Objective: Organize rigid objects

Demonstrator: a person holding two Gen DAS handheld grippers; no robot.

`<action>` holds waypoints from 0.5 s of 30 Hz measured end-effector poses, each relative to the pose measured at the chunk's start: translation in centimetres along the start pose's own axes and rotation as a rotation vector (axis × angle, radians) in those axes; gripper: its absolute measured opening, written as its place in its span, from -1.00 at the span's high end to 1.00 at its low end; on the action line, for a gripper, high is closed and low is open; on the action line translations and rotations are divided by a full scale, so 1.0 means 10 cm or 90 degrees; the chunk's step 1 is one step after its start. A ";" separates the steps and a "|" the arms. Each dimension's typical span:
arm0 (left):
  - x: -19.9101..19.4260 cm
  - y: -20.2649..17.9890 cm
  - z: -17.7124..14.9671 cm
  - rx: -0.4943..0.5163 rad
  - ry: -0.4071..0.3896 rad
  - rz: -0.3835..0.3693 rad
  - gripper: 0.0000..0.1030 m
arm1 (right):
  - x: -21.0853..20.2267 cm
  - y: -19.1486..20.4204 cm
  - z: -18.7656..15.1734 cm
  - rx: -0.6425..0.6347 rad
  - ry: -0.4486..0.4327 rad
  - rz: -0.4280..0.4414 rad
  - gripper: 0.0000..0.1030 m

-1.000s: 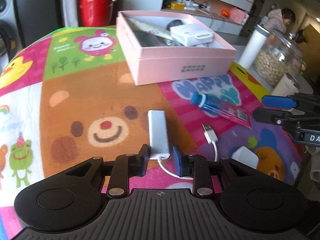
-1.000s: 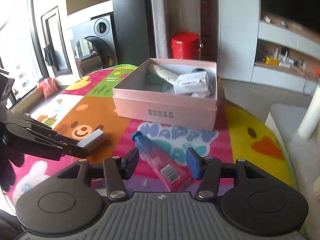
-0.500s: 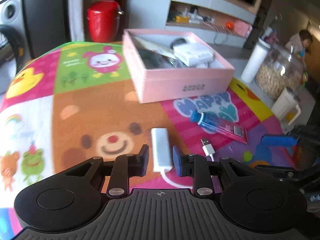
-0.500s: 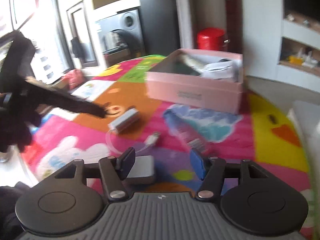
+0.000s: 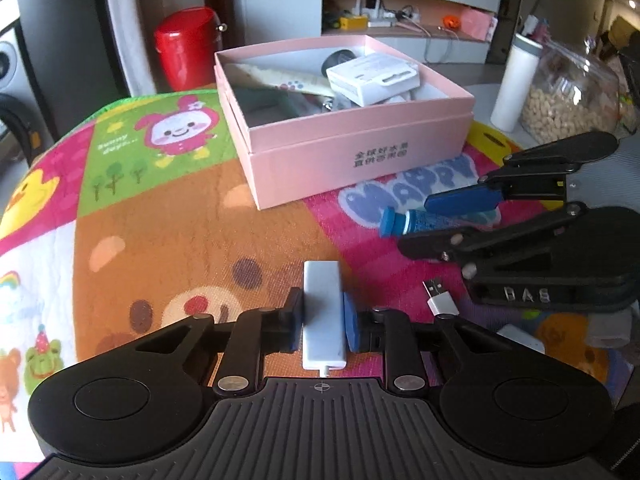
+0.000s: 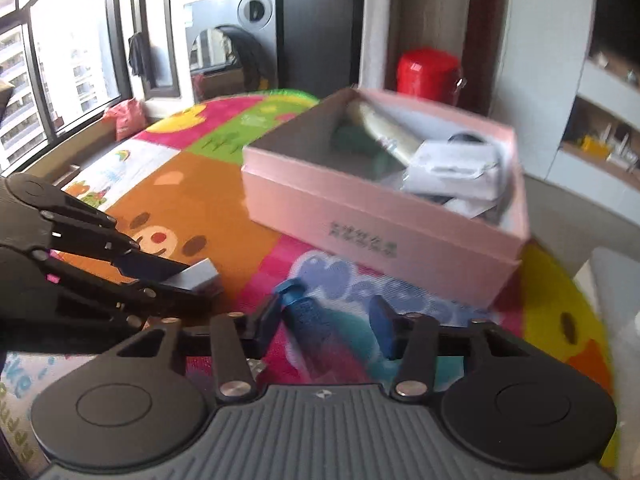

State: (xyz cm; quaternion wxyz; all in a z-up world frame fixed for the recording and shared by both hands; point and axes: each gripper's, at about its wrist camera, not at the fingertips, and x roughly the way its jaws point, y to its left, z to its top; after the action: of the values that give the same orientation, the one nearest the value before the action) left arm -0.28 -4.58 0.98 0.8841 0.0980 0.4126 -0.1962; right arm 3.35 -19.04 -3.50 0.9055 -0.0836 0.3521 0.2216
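- The left gripper (image 5: 323, 322) fingers are pinching the white adapter (image 5: 323, 316) lying on the cartoon mat (image 5: 160, 216).
- The right gripper (image 6: 326, 326) jaws are closing around the blue tube (image 6: 310, 314), pads not yet pressing, near the pink box (image 5: 360, 148).

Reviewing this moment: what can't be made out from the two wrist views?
- Pink box contents: the near wall hides the lower layer in both views; right wrist view is motion-blurred.
- Blue tube: in the left wrist view the right gripper, whose jaws are closing around it, covers its rear; pad contact unclear.
- White adapter, clamped in the left gripper: its cable disappears under the gripper body.
- Box lettering: too small and blurred.
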 end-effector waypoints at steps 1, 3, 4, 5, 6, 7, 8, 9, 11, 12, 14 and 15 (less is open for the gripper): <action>-0.02 -0.02 -0.02 0.008 0.001 0.005 0.52 | -0.02 0.05 -0.04 -0.019 -0.001 -0.004 0.33; -0.05 -0.04 -0.05 0.016 0.001 0.008 0.52 | -0.11 0.14 -0.12 -0.044 -0.001 -0.006 0.37; -0.08 -0.04 -0.07 0.016 -0.001 0.003 0.52 | -0.17 0.15 -0.16 -0.039 0.001 -0.001 0.40; -0.10 -0.04 -0.08 0.014 -0.004 -0.004 0.52 | -0.25 0.16 -0.20 -0.032 0.001 0.002 0.45; -0.13 -0.04 -0.10 0.011 -0.010 -0.012 0.52 | -0.32 0.16 -0.22 -0.027 -0.002 0.000 0.47; -0.17 -0.03 -0.12 0.009 -0.020 -0.018 0.52 | -0.43 0.15 -0.24 -0.018 -0.010 -0.006 0.50; -0.22 -0.03 -0.14 0.008 -0.031 -0.023 0.52 | -0.53 0.13 -0.24 -0.005 -0.019 -0.007 0.50; -0.27 -0.03 -0.15 0.006 -0.041 -0.029 0.53 | -0.62 0.10 -0.22 0.009 -0.029 -0.005 0.51; -0.42 -0.01 -0.14 0.002 -0.068 -0.042 0.53 | -0.86 0.02 -0.17 0.045 -0.060 0.004 0.53; -0.49 -0.01 -0.11 0.001 -0.083 -0.047 0.53 | -0.98 -0.02 -0.13 0.063 -0.077 0.009 0.53; -0.67 0.02 0.01 -0.003 -0.117 -0.061 0.53 | -1.18 -0.09 -0.02 0.087 -0.110 0.014 0.53; -0.76 0.04 0.09 -0.003 -0.133 -0.067 0.53 | -1.27 -0.12 0.05 0.094 -0.129 0.016 0.54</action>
State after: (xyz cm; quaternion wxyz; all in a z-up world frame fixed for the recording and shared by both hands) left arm -3.89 -2.50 7.39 0.9110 0.0529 0.3233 -0.2504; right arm -4.08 -24.33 5.46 0.9373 0.0105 0.2754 0.2133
